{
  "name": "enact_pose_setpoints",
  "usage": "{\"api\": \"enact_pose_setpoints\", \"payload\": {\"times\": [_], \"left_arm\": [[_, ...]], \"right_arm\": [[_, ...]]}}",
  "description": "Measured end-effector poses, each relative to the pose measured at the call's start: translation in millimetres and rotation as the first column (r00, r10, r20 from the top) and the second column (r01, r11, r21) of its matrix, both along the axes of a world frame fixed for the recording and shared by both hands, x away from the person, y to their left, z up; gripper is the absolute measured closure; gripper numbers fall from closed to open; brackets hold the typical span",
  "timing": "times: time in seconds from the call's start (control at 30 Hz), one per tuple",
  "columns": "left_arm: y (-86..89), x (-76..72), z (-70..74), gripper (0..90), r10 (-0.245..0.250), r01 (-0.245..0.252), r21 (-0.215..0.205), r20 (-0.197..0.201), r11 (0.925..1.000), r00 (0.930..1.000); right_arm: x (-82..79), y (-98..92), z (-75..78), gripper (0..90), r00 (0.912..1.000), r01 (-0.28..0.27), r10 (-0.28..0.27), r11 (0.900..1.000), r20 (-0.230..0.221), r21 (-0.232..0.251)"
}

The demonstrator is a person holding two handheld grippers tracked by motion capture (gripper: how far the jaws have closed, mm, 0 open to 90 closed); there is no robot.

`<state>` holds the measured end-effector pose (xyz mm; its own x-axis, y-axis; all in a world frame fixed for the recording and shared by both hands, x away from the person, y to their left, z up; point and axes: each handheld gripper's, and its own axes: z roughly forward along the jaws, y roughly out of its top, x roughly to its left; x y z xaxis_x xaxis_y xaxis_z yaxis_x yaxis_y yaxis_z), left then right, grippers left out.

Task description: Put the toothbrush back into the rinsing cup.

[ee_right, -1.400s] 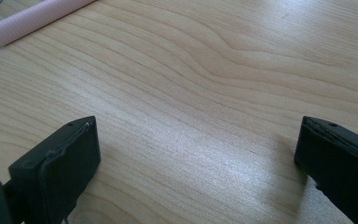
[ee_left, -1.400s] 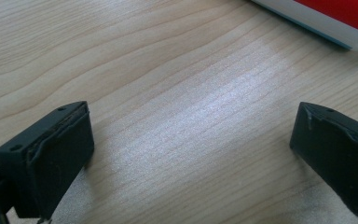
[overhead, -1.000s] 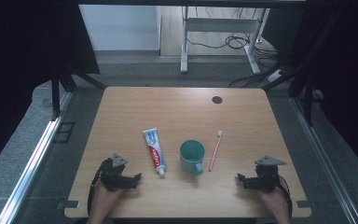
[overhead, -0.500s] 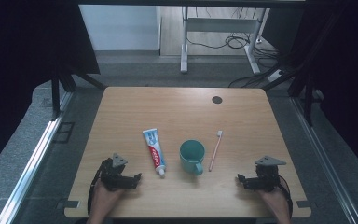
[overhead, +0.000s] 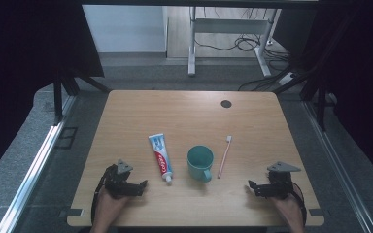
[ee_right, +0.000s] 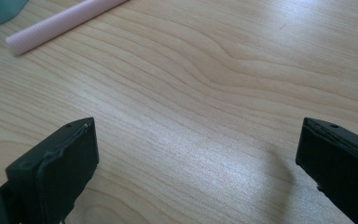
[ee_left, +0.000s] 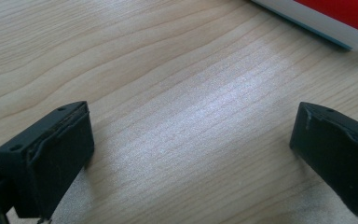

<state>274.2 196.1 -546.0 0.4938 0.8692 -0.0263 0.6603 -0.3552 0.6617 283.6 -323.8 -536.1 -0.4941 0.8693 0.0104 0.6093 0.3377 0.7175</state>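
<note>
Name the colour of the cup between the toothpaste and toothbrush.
Teal green cup; the high view shows it best.

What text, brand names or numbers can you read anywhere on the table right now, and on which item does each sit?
No text can be read with certainty.
White toothpaste tube with a red band: printing runs along the red band, too small and blurred to quote in the high view.
The tube's corner in the left gripper view: plain red and white, no letters.
Teal ceramic mug, pink toothbrush, light wooden table: no markings visible.
</note>
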Motion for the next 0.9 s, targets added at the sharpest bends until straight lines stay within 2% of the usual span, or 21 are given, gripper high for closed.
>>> {"api": "enact_pose_setpoints", "payload": {"times": [0.23, 0.7, 0.9], "left_arm": [[0.0, 0.0, 0.1, 0.0, -0.001, 0.001, 0.000, -0.001, 1.0000, 1.0000], [-0.2, -0.1, 0.1, 0.0, 0.003, -0.003, 0.000, -0.001, 1.0000, 1.0000], [-0.2, 0.0, 0.1, 0.0, 0.003, -0.003, 0.000, -0.001, 1.0000, 1.0000]], "right_arm": [[-0.5, 1.7, 4.6, 0.0, 1.0000, -0.007, 0.007, 1.000, -0.003, 0.009], [-2.1, 2.6, 19.3, 0.0, 0.9999, -0.014, 0.014, 0.998, 0.002, 0.056], [-2.6, 2.8, 28.2, 10.5, 0.9999, -0.011, 0.010, 0.998, 0.013, 0.070]]}}
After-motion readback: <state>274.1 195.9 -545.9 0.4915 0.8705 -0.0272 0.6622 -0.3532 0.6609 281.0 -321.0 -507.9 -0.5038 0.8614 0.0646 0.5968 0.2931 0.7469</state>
